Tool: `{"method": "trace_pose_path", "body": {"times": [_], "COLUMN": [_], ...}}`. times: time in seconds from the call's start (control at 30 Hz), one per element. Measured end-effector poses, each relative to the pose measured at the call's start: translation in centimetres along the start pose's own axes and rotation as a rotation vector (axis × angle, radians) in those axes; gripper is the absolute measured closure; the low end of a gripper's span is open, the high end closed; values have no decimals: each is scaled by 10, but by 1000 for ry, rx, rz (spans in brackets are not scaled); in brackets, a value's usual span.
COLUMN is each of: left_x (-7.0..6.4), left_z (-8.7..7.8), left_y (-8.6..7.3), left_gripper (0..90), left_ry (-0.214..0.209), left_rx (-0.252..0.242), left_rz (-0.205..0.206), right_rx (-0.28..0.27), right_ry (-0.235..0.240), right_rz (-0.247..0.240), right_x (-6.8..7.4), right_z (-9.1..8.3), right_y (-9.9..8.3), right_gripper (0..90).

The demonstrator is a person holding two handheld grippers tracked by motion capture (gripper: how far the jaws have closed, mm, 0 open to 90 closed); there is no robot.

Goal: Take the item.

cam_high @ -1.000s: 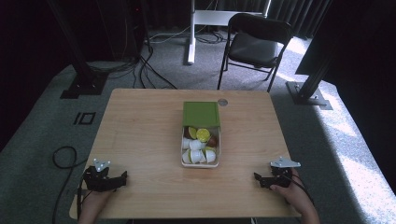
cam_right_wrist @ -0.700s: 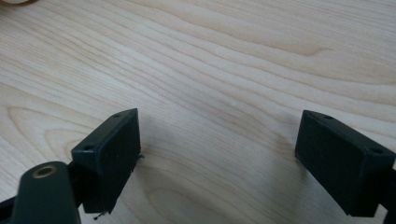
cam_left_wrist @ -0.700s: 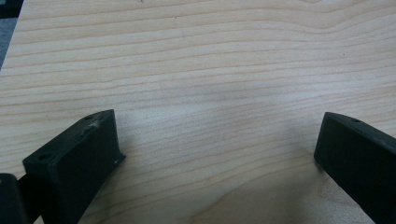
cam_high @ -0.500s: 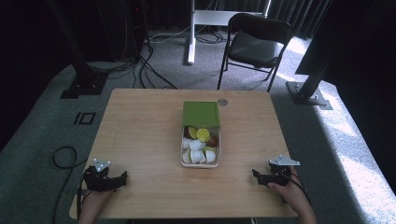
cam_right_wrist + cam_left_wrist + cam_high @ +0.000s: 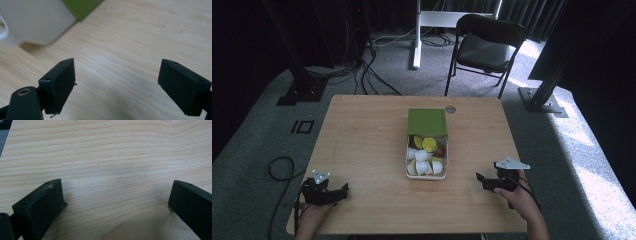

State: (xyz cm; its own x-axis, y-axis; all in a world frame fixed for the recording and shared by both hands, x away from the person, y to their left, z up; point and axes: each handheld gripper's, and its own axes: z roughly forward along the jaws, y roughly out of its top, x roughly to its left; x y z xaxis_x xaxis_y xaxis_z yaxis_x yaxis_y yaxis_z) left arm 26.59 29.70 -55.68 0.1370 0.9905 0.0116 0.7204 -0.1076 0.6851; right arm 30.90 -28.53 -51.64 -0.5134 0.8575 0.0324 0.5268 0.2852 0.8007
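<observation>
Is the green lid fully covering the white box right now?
No. In the high view the green lid sits slid back over the far part of the white box, leaving the capsules inside exposed.

My wooden table (image 5: 362, 145) carries a white container (image 5: 427, 174) near its middle, with a green lid (image 5: 427, 122) lying at its far end. A small round disc (image 5: 450, 109) sits by the far edge.

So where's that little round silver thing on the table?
In the high view, the small round disc sits near the table's far edge, just beyond the green lid's right corner.
</observation>
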Motion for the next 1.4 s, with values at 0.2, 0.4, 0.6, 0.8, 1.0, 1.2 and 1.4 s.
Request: {"method": "trace_pose_path", "body": {"times": [0.2,0.4,0.6,0.8,1.0,1.2,1.4], "left_x": [0,0,0,0,0,0,0], "left_z": [0,0,0,0,0,0,0], "left_y": [0,0,0,0,0,0,0], "left_gripper": [10,10,10,10,10,10,10], "left_ry": [0,0,0,0,0,0,0], "left_rx": [-2,-2,-2,-2,-2,-2,-3], "left_rz": [-2,-2,-2,-2,-3,-3,-4], "right_rx": [-39,-77,-109,-127,-139,-149,-159], "right_ry": [23,41,68,92,114,151,189], "right_rz": [-22,-60,-83,-110,-107,-135,-157], "right_x": [7,16,28,40,54,72,90], "right_z": [0,-3,-5,-4,-1,4,12], "right_y": [20,42,59,70,80,90,97], "right_gripper": [141,142,145,156,156,156,156]}}
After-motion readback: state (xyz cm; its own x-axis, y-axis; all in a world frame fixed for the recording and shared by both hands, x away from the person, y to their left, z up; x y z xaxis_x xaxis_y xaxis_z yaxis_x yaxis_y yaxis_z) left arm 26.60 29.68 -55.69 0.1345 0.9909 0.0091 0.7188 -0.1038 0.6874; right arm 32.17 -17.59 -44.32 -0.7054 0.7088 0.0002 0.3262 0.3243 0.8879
